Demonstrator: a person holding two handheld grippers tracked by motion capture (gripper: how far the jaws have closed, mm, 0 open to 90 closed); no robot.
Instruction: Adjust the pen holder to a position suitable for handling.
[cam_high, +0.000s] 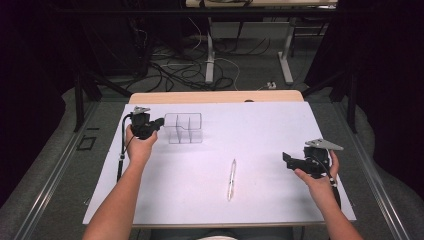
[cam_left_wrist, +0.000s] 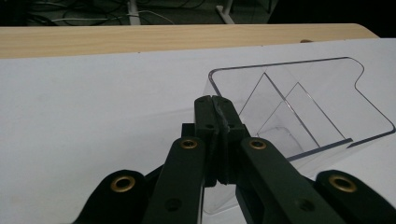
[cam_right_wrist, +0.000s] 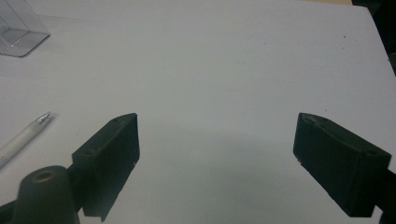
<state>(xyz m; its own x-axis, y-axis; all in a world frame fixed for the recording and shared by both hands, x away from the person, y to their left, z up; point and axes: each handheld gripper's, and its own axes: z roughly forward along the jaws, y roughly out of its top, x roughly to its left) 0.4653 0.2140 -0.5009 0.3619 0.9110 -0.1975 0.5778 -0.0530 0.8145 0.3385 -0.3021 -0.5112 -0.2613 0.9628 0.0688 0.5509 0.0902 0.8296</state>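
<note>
A clear plastic organizer (cam_high: 183, 128) with inner dividers stands on the white sheet at the back left. My left gripper (cam_high: 161, 121) is at its left wall. In the left gripper view the jaws (cam_left_wrist: 215, 105) are pressed together on the rim of that wall of the organizer (cam_left_wrist: 303, 93). A white pen (cam_high: 231, 179) lies lengthwise in the middle near the front. My right gripper (cam_high: 286, 159) hovers to the right of the pen, open, with nothing between its jaws (cam_right_wrist: 217, 135). The pen's tip (cam_right_wrist: 23, 137) and a corner of the organizer (cam_right_wrist: 18, 28) lie off to its left.
A white sheet (cam_high: 260, 125) covers the wooden table (cam_high: 215, 96), whose bare strip runs along the far edge. Beyond it are table legs and cables on the floor. Dark curtains close in both sides.
</note>
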